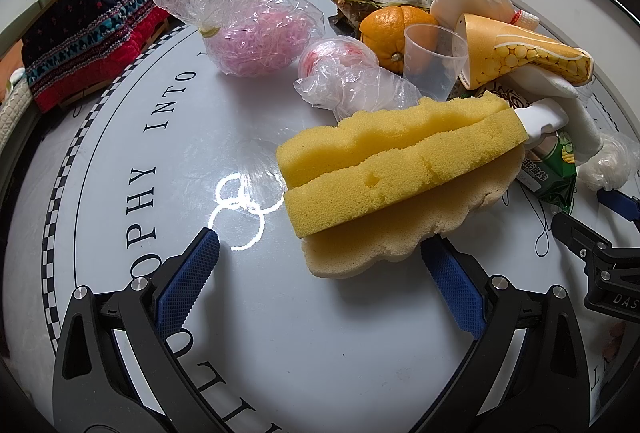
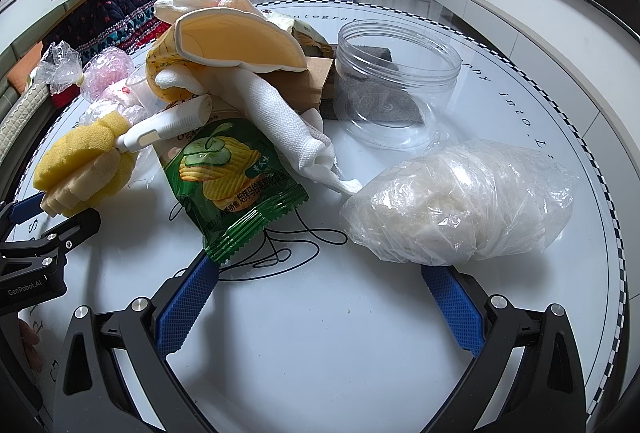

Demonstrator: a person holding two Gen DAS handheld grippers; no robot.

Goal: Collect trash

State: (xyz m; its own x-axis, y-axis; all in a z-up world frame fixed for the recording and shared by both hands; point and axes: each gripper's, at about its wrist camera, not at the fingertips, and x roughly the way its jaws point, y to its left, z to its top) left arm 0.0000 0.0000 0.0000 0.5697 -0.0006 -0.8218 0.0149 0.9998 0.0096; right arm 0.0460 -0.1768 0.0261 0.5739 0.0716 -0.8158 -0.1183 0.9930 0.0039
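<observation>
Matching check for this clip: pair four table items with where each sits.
Things:
1. green crinkled chip packet
2. yellow foam sponge brush
3. clear round plastic jar
4. clear bag of pink shreds

Places:
A. far left on the table in the left wrist view
B. touching the left finger of the open right tongs
C. lying across the view ahead of the open left tongs
D. beside grey foam blocks

Pairs: 1-B, 2-C, 3-D, 4-A

Left tongs (image 1: pixel 320 257) spread wide, right tongs (image 2: pixel 320 273) likewise
</observation>
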